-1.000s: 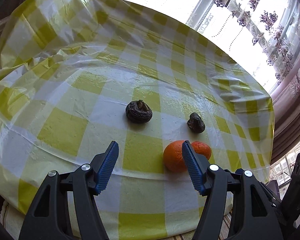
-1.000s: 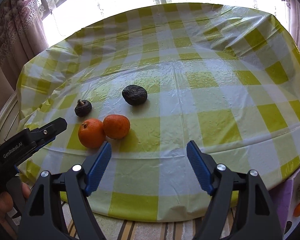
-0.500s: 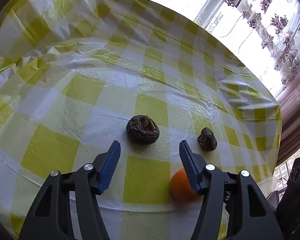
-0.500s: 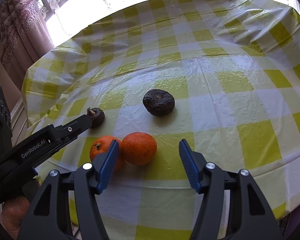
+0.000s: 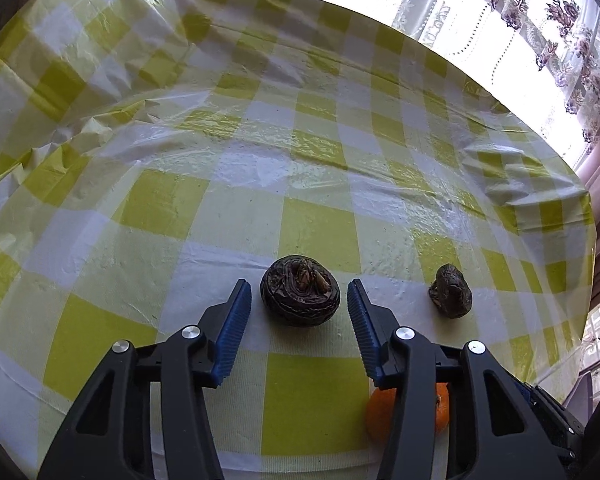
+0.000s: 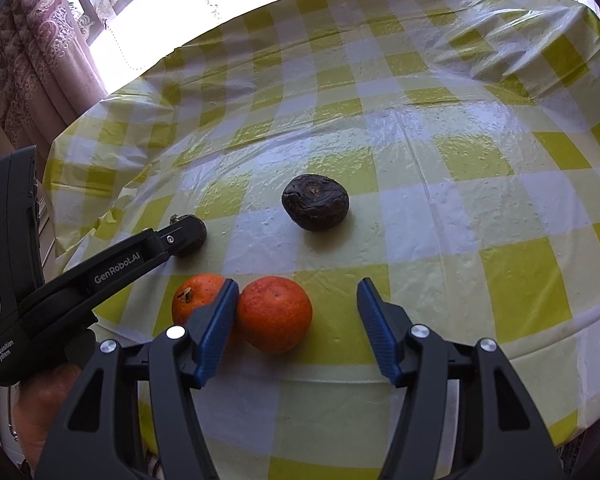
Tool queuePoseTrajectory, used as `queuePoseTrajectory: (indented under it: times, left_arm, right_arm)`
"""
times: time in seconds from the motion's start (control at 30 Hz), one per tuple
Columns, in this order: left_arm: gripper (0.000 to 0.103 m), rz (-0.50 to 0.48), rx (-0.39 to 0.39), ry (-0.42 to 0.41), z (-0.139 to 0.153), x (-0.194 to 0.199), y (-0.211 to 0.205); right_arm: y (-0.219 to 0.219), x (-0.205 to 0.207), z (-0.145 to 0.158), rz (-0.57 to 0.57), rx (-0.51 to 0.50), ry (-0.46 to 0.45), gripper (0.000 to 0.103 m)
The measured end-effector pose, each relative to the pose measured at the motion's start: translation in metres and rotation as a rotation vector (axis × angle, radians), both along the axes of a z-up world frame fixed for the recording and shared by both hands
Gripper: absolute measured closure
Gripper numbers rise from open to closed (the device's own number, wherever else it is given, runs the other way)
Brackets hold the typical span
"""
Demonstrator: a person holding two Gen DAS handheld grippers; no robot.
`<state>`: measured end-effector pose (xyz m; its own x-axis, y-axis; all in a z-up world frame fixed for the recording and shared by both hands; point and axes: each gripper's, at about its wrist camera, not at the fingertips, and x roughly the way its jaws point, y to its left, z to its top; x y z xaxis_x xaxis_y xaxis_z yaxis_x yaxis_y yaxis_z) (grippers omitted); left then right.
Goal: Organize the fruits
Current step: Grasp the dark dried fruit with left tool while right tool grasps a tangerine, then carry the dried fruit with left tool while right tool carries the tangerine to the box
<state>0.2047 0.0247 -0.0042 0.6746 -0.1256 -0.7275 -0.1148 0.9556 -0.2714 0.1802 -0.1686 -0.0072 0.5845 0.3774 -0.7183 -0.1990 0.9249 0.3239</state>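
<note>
A large dark wrinkled fruit (image 5: 299,296) lies on the yellow-checked tablecloth (image 5: 180,200), between the tips of my open left gripper (image 5: 298,294), untouched. A smaller dark fruit (image 5: 450,290) lies to its right. An orange (image 5: 380,416) shows partly behind the left gripper's right finger. In the right wrist view my open right gripper (image 6: 296,300) stands around one orange (image 6: 274,312); a second orange (image 6: 196,300) sits just left of its left finger. The large dark fruit (image 6: 315,207) lies beyond. The left gripper's finger (image 6: 120,264) partly hides the small dark fruit (image 6: 194,236).
The round table's near edge (image 6: 340,368) runs just below the oranges. Curtains and a bright window (image 5: 520,20) stand behind the table. The cloth is wrinkled at the far left (image 5: 80,132).
Both grippers have moved forward and lower. The left gripper's tips now flank the large dark fruit. The right gripper's tips now flank the right-hand orange.
</note>
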Motion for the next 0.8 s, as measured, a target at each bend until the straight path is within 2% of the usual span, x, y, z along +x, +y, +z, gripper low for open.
queuePoseTrajectory:
  times: [0.07,0.13,0.3,0.43,0.53,0.6,0.8]
  left_arm:
    - [0.065,-0.018,0.008,-0.001,0.000,-0.001,-0.002]
    - [0.065,-0.024,0.019,-0.004,0.000,-0.003,-0.003]
    - [0.066,-0.007,-0.007,-0.012,0.000,-0.012,0.003]
    - [0.066,0.000,-0.016,-0.038,0.003,-0.023,0.005]
    - [0.066,0.003,-0.024,-0.046,0.005,-0.028,0.007]
    - [0.066,0.008,-0.027,-0.048,0.005,-0.030,0.008]
    - [0.066,0.008,-0.027,-0.055,0.008,-0.040,0.009]
  right_arm:
    - [0.000,-0.002,0.001,-0.006,-0.015,-0.002,0.039]
    - [0.003,-0.003,0.000,0.001,-0.042,0.002,0.035]
    - [0.005,-0.004,0.000,0.008,-0.059,0.004,0.035]
    - [0.001,-0.001,-0.002,0.052,0.014,0.027,0.051]
    - [-0.002,0.002,-0.003,0.063,0.062,0.045,0.055]
    - [0.000,0.002,-0.003,0.089,0.086,0.051,0.067]
    - [-0.002,-0.006,0.002,0.061,0.033,0.036,0.068]
